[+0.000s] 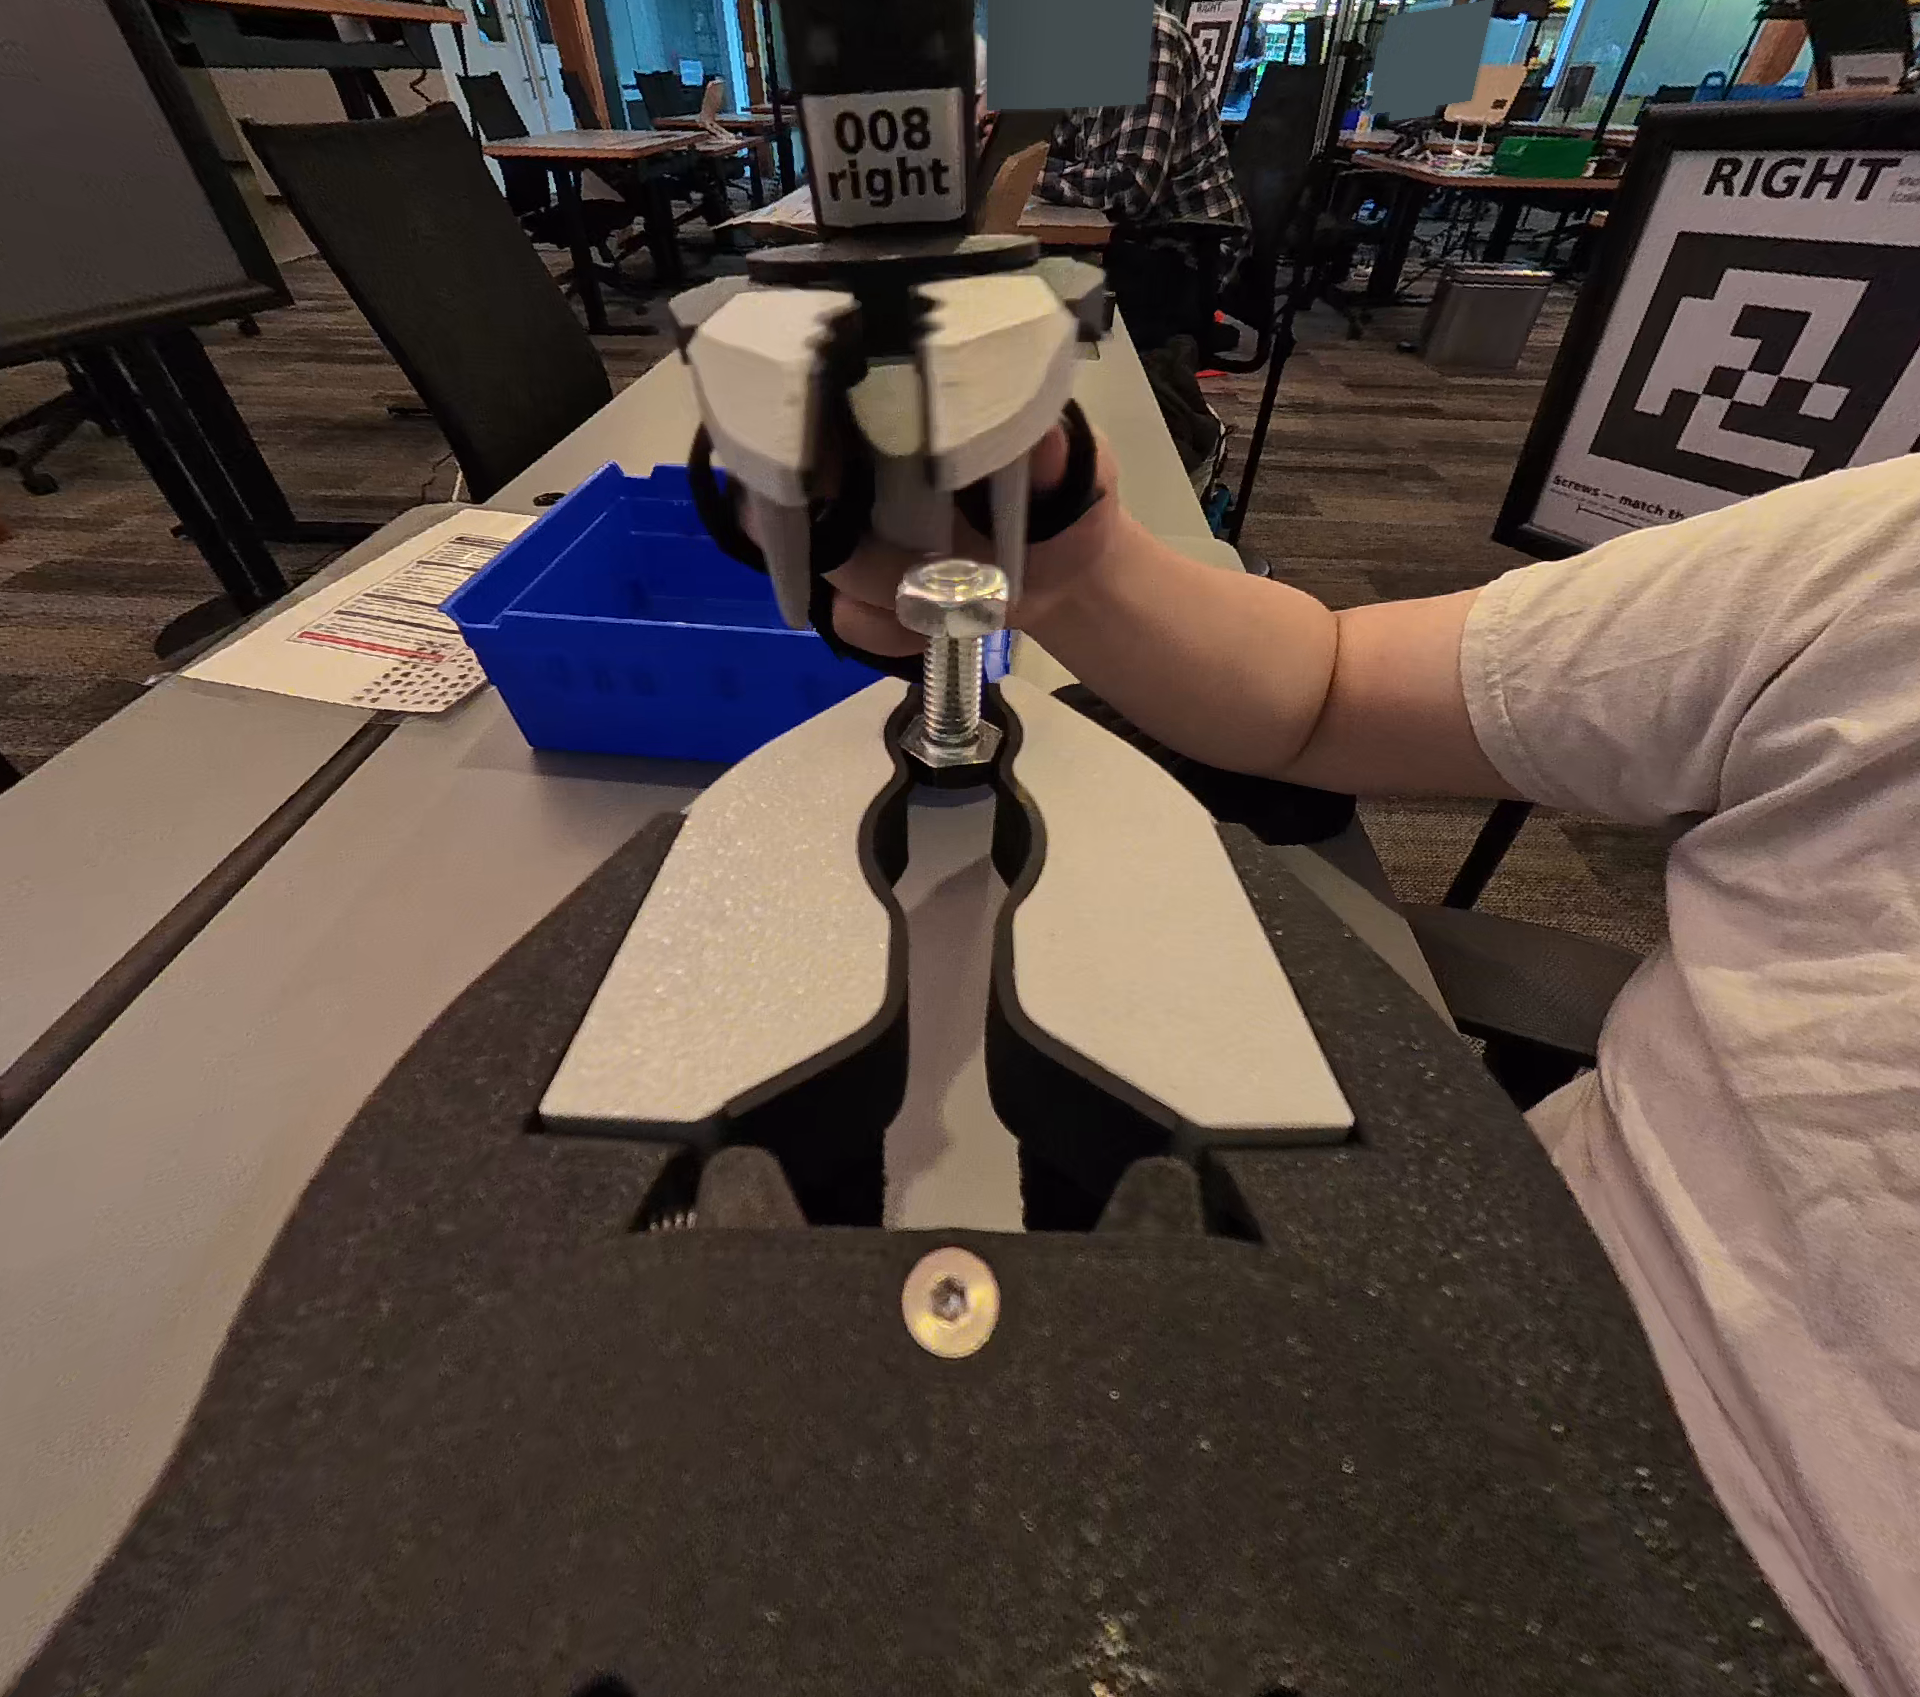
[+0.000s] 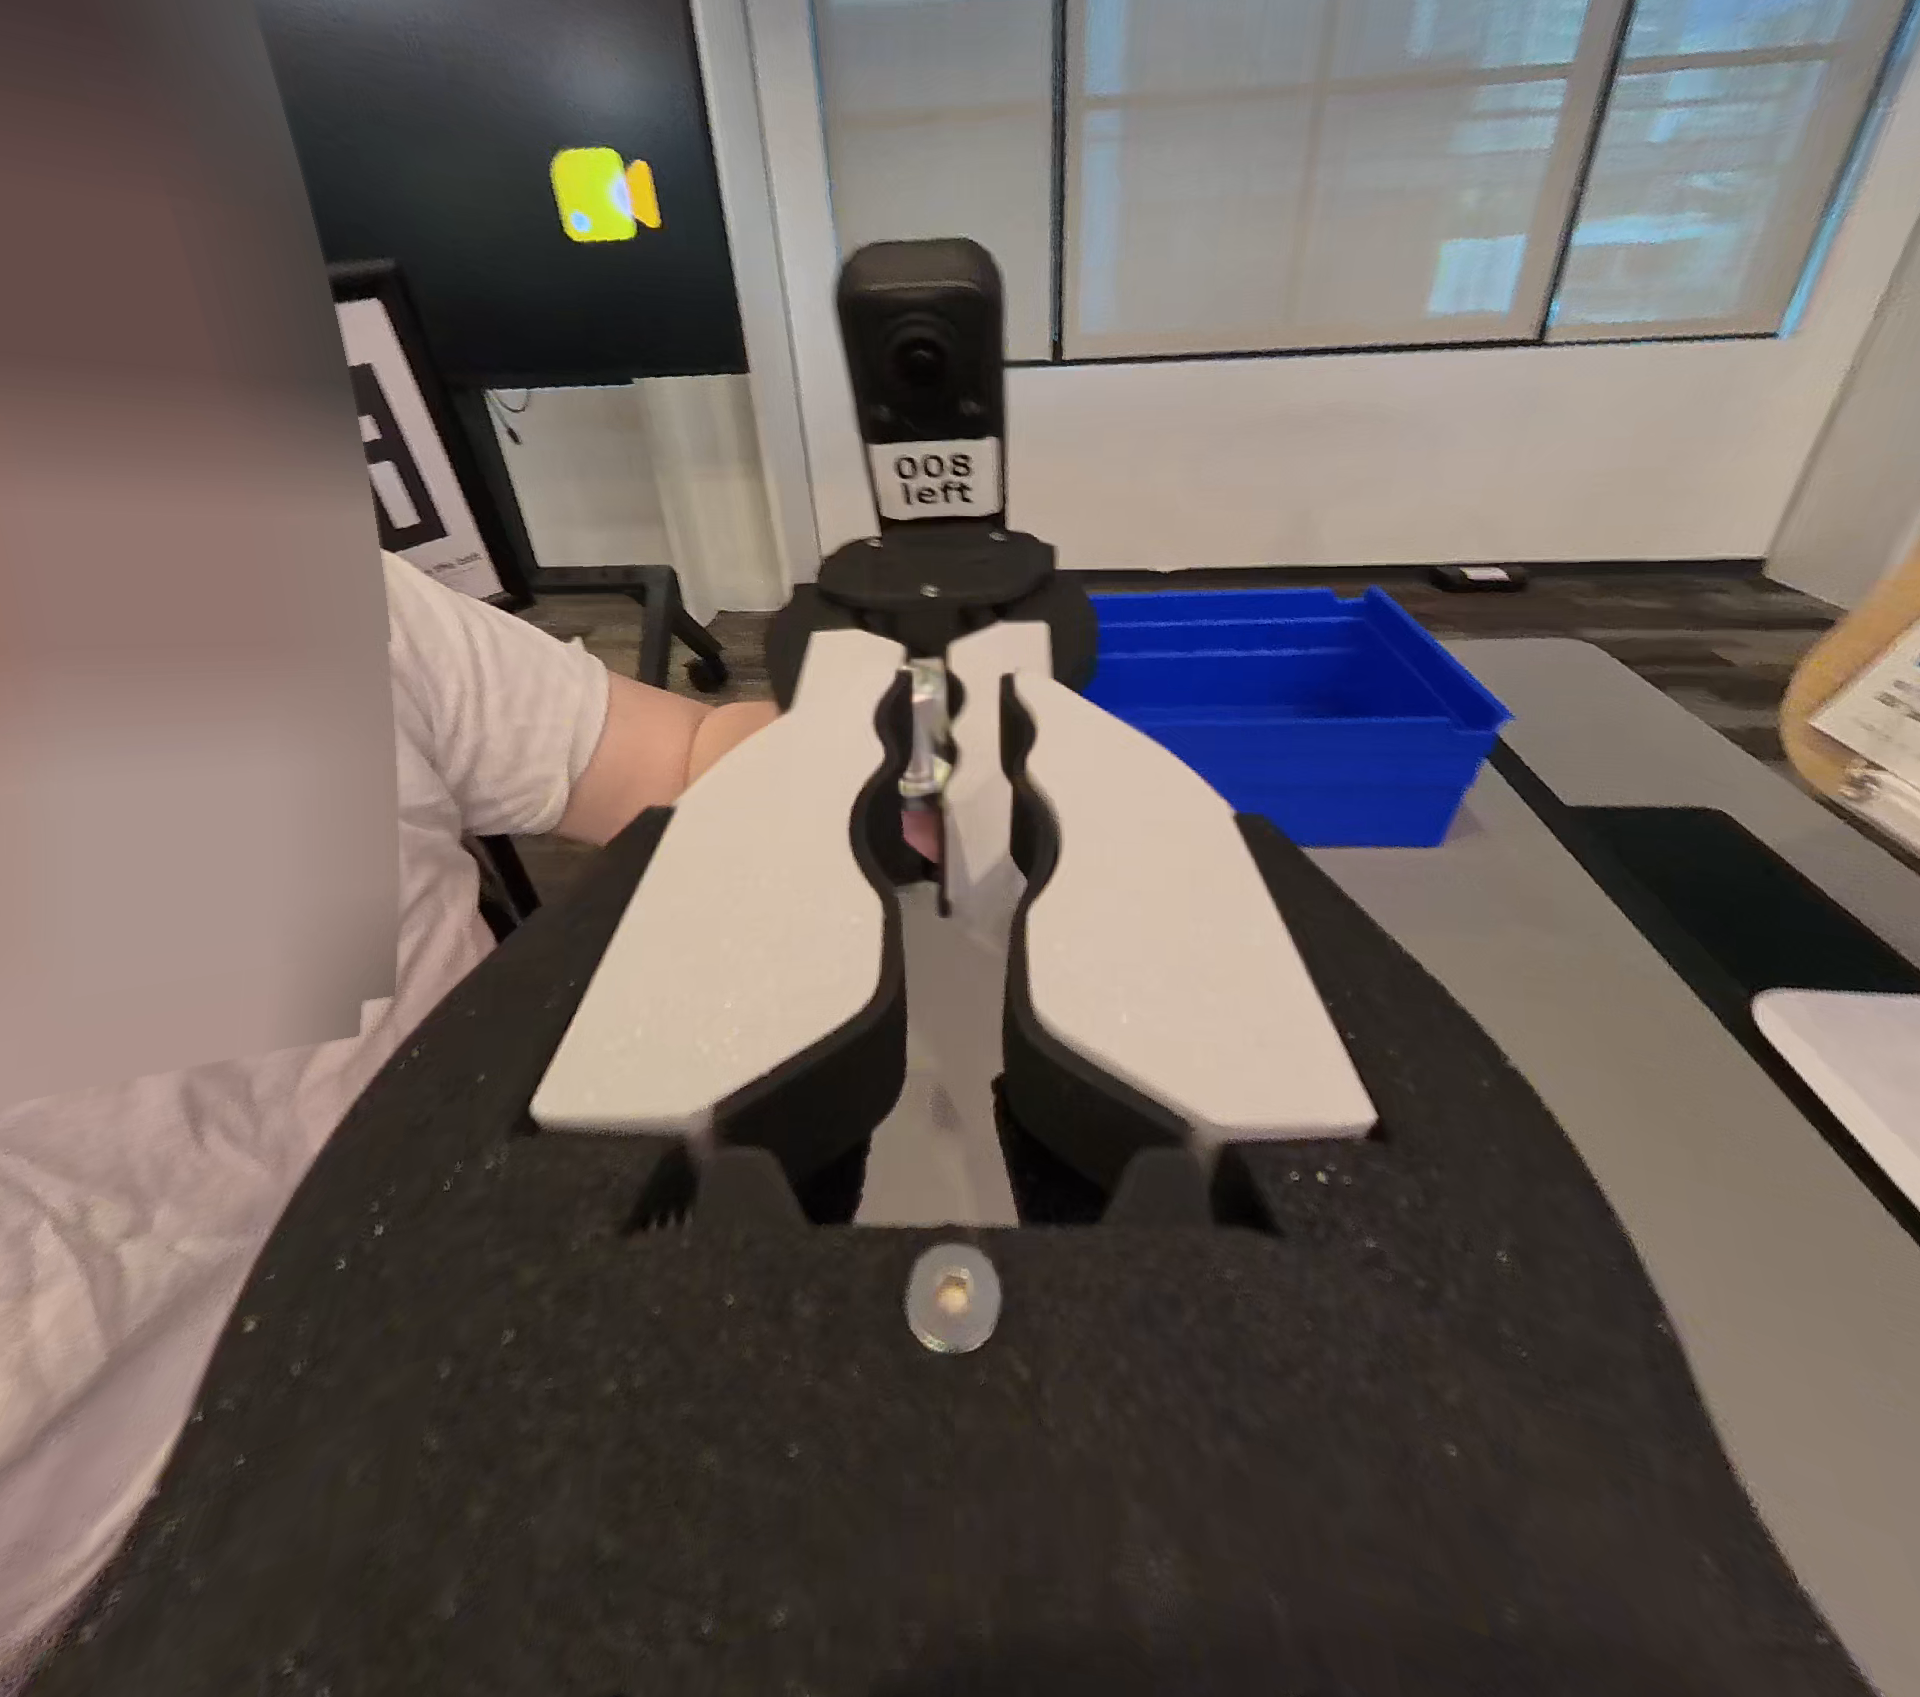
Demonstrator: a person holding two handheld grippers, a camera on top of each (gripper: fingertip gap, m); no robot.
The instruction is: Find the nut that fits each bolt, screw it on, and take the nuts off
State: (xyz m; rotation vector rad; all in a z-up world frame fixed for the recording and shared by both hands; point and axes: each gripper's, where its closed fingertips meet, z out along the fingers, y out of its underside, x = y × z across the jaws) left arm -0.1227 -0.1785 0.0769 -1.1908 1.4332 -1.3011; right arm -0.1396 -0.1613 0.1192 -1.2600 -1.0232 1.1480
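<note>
A silver bolt (image 1: 951,671) stands upright in the air between my two grippers, head up. My left gripper (image 1: 951,738) is shut on a hex nut (image 1: 951,754) that sits on the low end of the bolt's thread. My right gripper (image 1: 902,582) faces it from the far side, its pads flanking the bolt's head, and it looks shut on it. In the right wrist view the bolt (image 2: 920,738) shows blurred between the right gripper's (image 2: 948,697) fingertips, with a left finger (image 2: 977,826) beside it. A bare hand holds the right gripper.
A blue bin (image 1: 644,608) stands on the grey table (image 1: 260,868) behind the bolt, and shows in the right wrist view (image 2: 1299,712). A printed sheet (image 1: 395,608) lies left of it. A framed marker board (image 1: 1745,338) stands at the right. The person's arm (image 1: 1247,671) reaches in from the right. Spacing between my two grippers at the tips: around 5 cm.
</note>
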